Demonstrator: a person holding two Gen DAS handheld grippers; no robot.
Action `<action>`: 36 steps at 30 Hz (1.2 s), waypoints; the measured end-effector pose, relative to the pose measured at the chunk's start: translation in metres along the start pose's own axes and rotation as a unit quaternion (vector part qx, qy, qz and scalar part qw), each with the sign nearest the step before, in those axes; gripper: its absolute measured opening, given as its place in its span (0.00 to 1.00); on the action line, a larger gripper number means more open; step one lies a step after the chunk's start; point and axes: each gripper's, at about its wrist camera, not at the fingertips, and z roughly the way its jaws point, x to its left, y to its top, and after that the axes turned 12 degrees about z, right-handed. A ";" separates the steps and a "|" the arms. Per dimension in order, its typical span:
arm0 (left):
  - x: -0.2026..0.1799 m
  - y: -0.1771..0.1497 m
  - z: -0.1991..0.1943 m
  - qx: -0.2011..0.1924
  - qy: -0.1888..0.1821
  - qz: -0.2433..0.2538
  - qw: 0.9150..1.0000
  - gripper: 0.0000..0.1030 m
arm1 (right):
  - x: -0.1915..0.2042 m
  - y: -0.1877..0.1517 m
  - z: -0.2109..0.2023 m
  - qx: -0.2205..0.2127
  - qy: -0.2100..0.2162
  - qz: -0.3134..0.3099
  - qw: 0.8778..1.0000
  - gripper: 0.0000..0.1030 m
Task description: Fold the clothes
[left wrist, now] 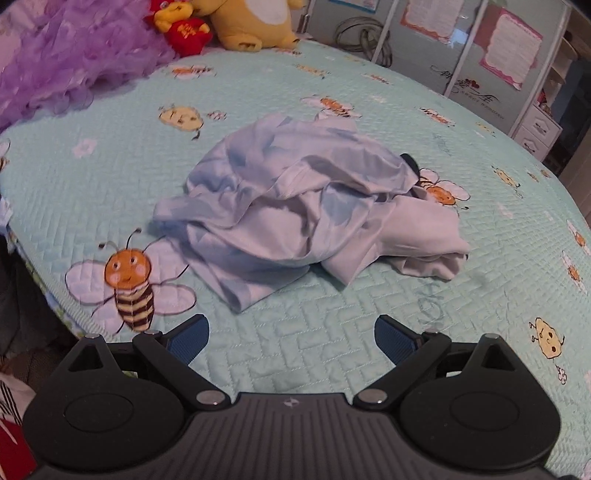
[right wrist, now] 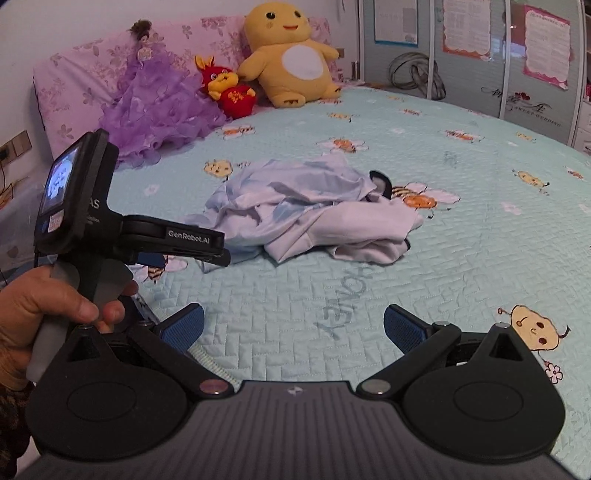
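A crumpled pale blue and white garment (left wrist: 306, 206) lies in a heap in the middle of the bed; it also shows in the right wrist view as the same garment (right wrist: 314, 210), with a dark collar or trim at its right end. My left gripper (left wrist: 291, 334) hovers open above the quilt just short of the heap's near edge, nothing between its blue pads. My right gripper (right wrist: 293, 325) is open too, further back from the heap. A hand (right wrist: 44, 306) holds the left gripper's handle, whose fingers (right wrist: 207, 254) reach toward the heap's left edge.
The bed wears a mint quilted cover with bee prints (left wrist: 129, 280). At the head stand a purple ruffled doll dress (right wrist: 159, 107), a red plush (right wrist: 227, 90), a yellow plush (right wrist: 291, 59) and a pink pillow. Wardrobe doors with posters (right wrist: 469, 29) run along the far side.
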 end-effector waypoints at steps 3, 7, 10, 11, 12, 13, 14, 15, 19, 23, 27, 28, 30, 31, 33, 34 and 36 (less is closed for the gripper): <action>-0.008 0.000 -0.007 -0.007 -0.009 0.016 1.000 0.96 | -0.001 0.002 -0.005 -0.010 0.001 0.007 1.000 0.99; -0.006 -0.001 -0.009 0.002 -0.007 0.022 1.000 0.96 | -0.009 0.010 -0.002 -0.008 -0.001 0.027 1.000 0.99; -0.003 -0.002 -0.009 0.010 0.000 0.023 1.000 0.96 | -0.017 0.016 0.004 0.003 -0.014 0.044 0.999 0.99; -0.001 -0.002 -0.009 0.013 0.002 0.023 1.000 0.96 | -0.020 0.020 0.006 0.009 -0.021 0.051 0.998 0.99; 0.000 -0.003 -0.009 0.016 0.004 0.024 1.000 0.96 | -0.024 0.022 0.009 0.012 -0.024 0.056 0.998 0.99; 0.001 -0.003 -0.009 0.019 0.006 0.024 1.000 0.96 | -0.027 0.025 0.011 0.015 -0.028 0.060 0.998 0.99; 0.003 -0.003 -0.008 0.022 0.006 0.024 0.999 0.96 | -0.030 0.027 0.014 0.017 -0.033 0.065 0.997 0.99; 0.004 -0.003 -0.007 0.025 0.005 0.025 0.999 0.96 | -0.033 0.030 0.017 0.020 -0.041 0.069 0.997 0.99; 0.011 -0.004 -0.003 0.030 0.005 0.024 0.999 0.96 | -0.046 0.036 0.033 0.033 -0.058 0.092 0.994 0.99; 0.024 -0.004 -0.004 0.022 -0.002 0.002 1.000 0.96 | -0.054 0.040 0.045 0.042 -0.055 0.114 0.991 0.99; 0.033 -0.002 -0.005 0.009 0.002 -0.010 1.000 0.96 | -0.056 0.044 0.057 0.046 -0.053 0.118 0.990 0.99; 0.033 -0.001 -0.003 0.011 0.006 -0.008 1.000 0.96 | -0.056 0.045 0.060 0.048 -0.053 0.118 0.990 0.99; 0.032 0.004 0.002 0.016 0.014 0.002 1.000 0.96 | -0.055 0.048 0.067 0.052 -0.054 0.118 0.990 0.99; 0.031 0.007 0.004 0.019 0.018 0.007 1.000 0.96 | -0.055 0.049 0.071 0.055 -0.054 0.118 0.990 0.99; 0.030 0.013 0.007 0.020 0.025 0.017 0.999 0.96 | -0.051 0.056 0.080 0.059 -0.059 0.107 0.991 0.99; 0.029 0.017 0.008 0.020 0.028 0.022 0.999 0.96 | -0.048 0.059 0.083 0.059 -0.062 0.098 0.992 0.99; 0.028 0.024 0.010 0.022 0.029 0.024 0.999 0.96 | -0.043 0.066 0.091 0.057 -0.066 0.082 0.993 0.99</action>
